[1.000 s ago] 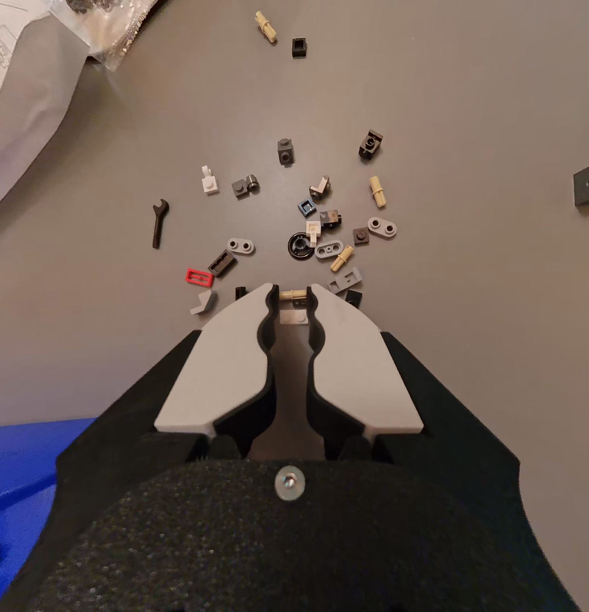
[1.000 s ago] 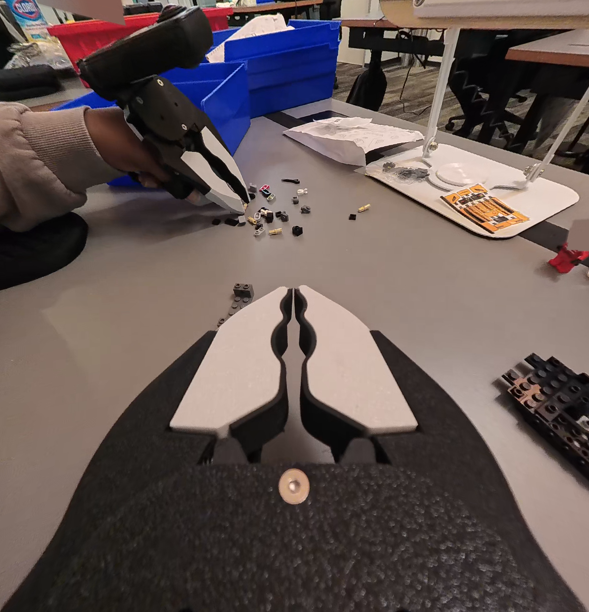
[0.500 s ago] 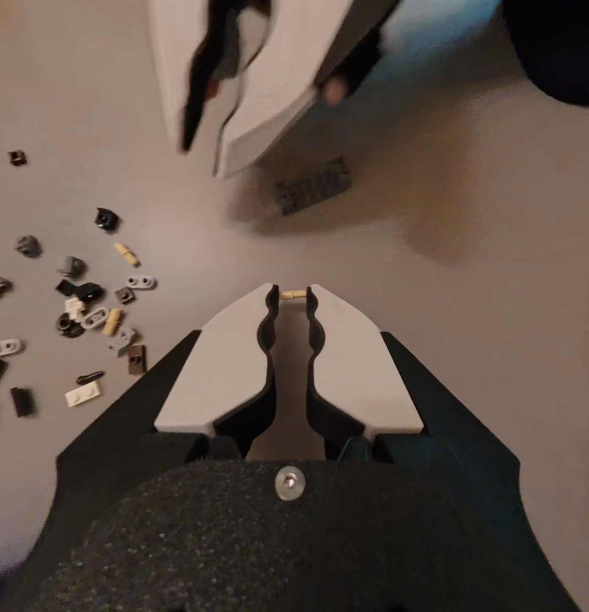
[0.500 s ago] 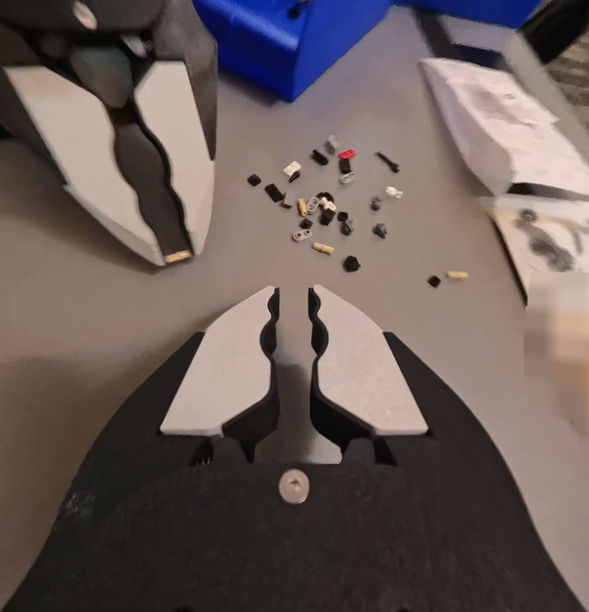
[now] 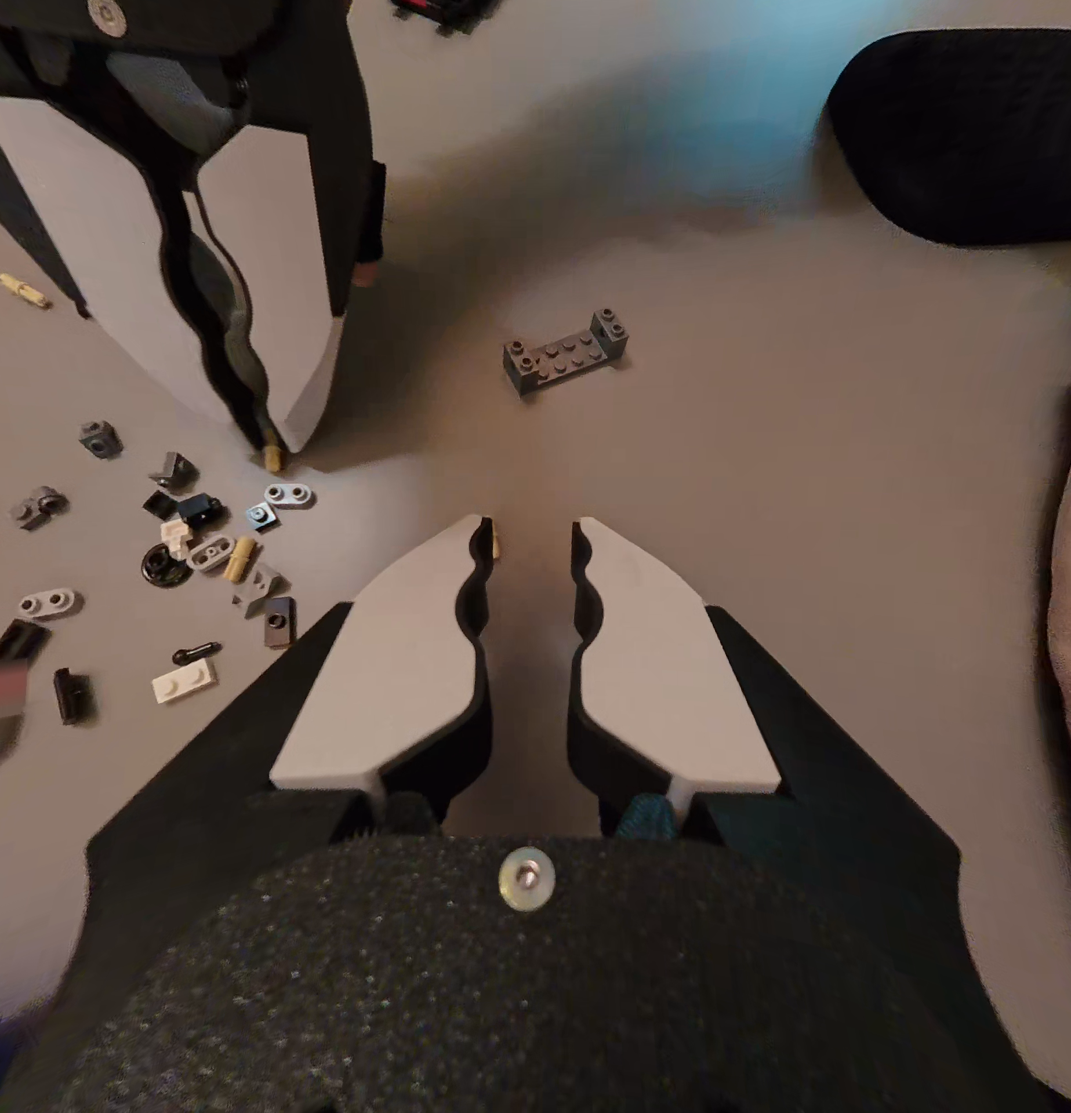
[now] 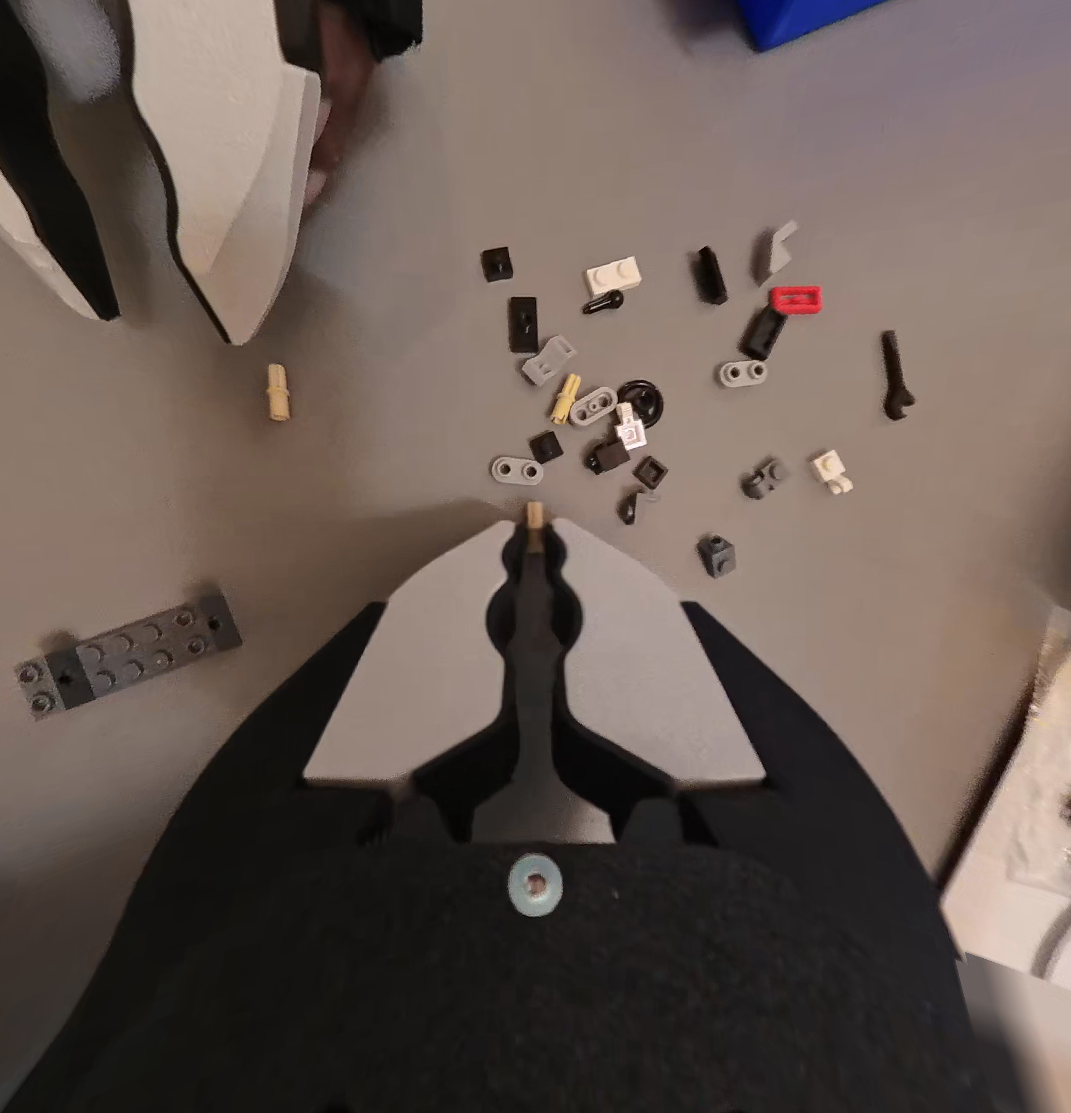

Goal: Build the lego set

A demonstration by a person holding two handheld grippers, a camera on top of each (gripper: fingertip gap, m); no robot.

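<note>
Left wrist view showing the left hand-held gripper (image 5: 531, 521) now spread wide, no longer pinching the tan pin (image 5: 495, 538) that was clamped crosswise at its tips half a second ago. Lying loose on the surface (image 5: 762, 482) instead, just beside the left fingertip and apart from the grey brick (image 5: 566, 355), on the gripper's side of it. Right wrist view confirming this: pin flat on the surface, touching nothing, between the brick and the pile (image 6: 593, 406).

Right hand-held gripper (image 6: 533, 525), half open a moment earlier, now closing narrow on a second pin (image 6: 533, 517), one end poking past the tips, at the pile's edge nearest the brick.

Probably meaning a set-down or a slip of the first pin, with the right side taking over pin handling. Brick sitting untouched, studs up; nothing fitted to it yet. Likely calling next for carrying the gripped pin to the brick's side hole, and steadying the brick.
</note>
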